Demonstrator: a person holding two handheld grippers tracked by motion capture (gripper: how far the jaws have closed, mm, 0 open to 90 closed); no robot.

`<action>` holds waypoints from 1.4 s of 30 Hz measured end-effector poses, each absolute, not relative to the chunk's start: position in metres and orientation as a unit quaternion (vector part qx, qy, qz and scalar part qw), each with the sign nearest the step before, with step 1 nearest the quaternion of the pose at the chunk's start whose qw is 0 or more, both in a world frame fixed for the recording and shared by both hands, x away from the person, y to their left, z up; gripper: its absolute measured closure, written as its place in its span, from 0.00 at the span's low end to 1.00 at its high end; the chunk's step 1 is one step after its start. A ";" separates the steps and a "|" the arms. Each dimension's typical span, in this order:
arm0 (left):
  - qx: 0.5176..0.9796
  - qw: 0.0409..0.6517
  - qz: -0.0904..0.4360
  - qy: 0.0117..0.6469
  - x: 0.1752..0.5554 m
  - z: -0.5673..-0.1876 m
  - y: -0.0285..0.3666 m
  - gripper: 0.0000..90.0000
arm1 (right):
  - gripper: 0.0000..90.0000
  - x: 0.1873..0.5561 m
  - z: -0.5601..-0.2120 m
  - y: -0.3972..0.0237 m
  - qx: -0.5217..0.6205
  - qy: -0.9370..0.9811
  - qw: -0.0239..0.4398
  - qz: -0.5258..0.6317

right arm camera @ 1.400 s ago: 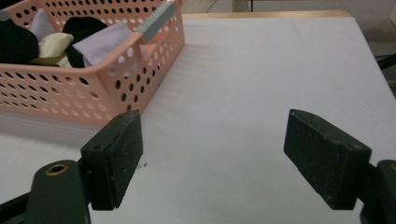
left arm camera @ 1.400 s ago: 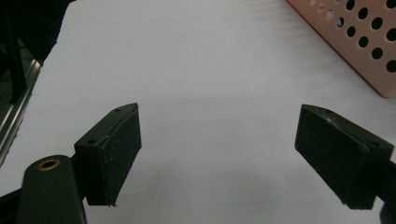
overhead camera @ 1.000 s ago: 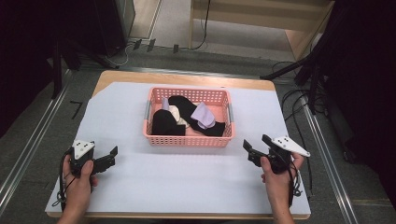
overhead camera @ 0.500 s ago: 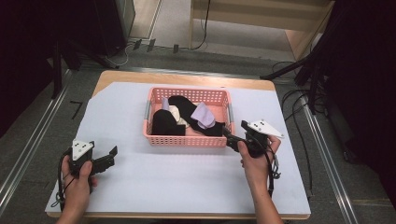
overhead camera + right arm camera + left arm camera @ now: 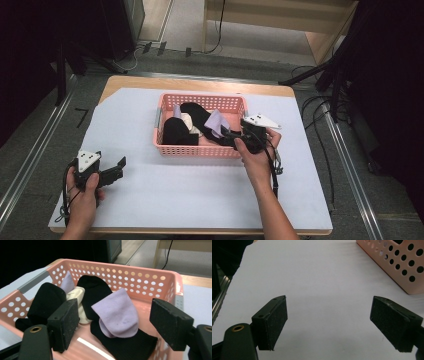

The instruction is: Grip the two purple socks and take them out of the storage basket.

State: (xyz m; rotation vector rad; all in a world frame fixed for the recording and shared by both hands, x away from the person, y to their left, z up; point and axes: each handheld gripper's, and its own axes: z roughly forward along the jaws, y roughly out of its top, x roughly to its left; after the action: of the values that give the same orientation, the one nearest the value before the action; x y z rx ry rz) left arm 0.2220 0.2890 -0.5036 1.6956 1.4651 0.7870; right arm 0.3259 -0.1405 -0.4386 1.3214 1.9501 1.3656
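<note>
**Right claw over the basket, lilac sock dead ahead**

My right gripper (image 5: 231, 134) hangs over the near right part of the pink basket (image 5: 165, 146), its jaws spread wide and holding nothing. In the right gripper view the lilac sock (image 5: 117, 312) sits squarely between my two black pads (image 5: 63, 323), a little beyond and below them, so I judge the coming move to be a short push forward and down, then a squeeze. The sock is folded over on itself, its long axis running from the rounded top down toward me, roughly in line with my reach; the jaws would meet it across its width. It lies on a black sock (image 5: 125, 345) spread flat on the basket floor, touching it, so I risk pinching both layers if I go too deep.

Left of it a cream sock (image 5: 78, 302) is wedged between a bunched black sock (image 5: 47, 301) and another long black sock (image 5: 96, 292), with a second lilac piece (image 5: 67, 282) poking up behind. All of it is soft knit, matte, limp, easy to crush. The basket is stiff plastic with round holes in its walls.

My left gripper (image 5: 117, 167) rests well apart on the white table cover (image 5: 190, 195), its jaws also wide and empty, the basket corner off to its right. The right hand is plainly the nearer one.
</note>
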 end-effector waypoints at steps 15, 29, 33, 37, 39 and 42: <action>0.662 0.373 0.308 0.572 0.222 -0.504 0.289 0.17 | 0.55 0.358 -0.444 -0.105 0.509 0.718 0.196 0.432; 0.665 0.372 0.310 0.569 0.223 -0.504 0.288 0.17 | 0.62 0.373 -0.455 -0.084 0.512 0.728 0.219 0.401; 0.665 0.372 0.310 0.569 0.223 -0.504 0.288 0.17 | 0.61 0.379 -0.462 -0.083 0.533 0.727 0.196 0.385; 0.667 0.370 0.310 0.568 0.223 -0.504 0.287 0.17 | 0.59 0.384 -0.467 -0.081 0.556 0.729 0.136 0.377; 0.667 0.369 0.311 0.567 0.223 -0.504 0.287 0.17 | 0.59 0.386 -0.467 -0.079 0.564 0.731 0.132 0.361; 0.669 0.368 0.310 0.567 0.223 -0.504 0.287 0.17 | 0.57 0.390 -0.469 -0.074 0.569 0.749 0.131 0.314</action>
State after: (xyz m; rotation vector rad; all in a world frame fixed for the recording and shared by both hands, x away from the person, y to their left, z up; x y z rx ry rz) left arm 0.2230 0.2871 -0.5041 1.7173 1.4570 0.7962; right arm 0.3904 -0.0739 -0.4685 1.6529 2.1735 0.9111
